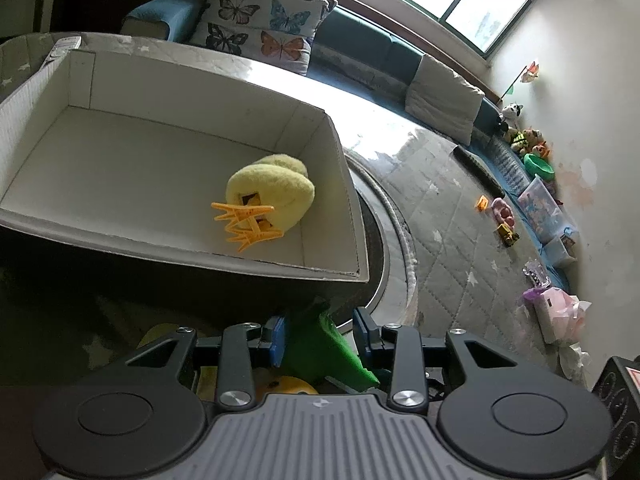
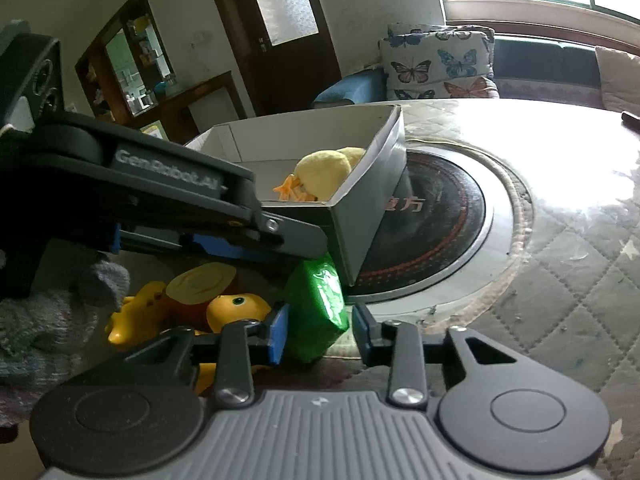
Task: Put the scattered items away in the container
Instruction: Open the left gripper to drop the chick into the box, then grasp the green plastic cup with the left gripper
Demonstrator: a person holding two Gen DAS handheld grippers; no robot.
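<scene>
Green pouch (image 2: 318,308) is lying on the table just beside the box (image 2: 362,216) corner, btwn both tools. Left gripper (image 1: 320,334) is spread wide w/ the pouch (image 1: 332,344) in the gap; can't tell if pads are touching. Right gripper (image 2: 320,328) is also sitting wide, not clamping. Pouch is looking light, crinkly, glossy, prob. slippery foil; best taken across its puffy middle. Plush chick (image 1: 272,192) w/ orange feet is already lying in the box, soft & fuzzy. Plastic toys (image 2: 224,304) are waiting nearby.
</scene>
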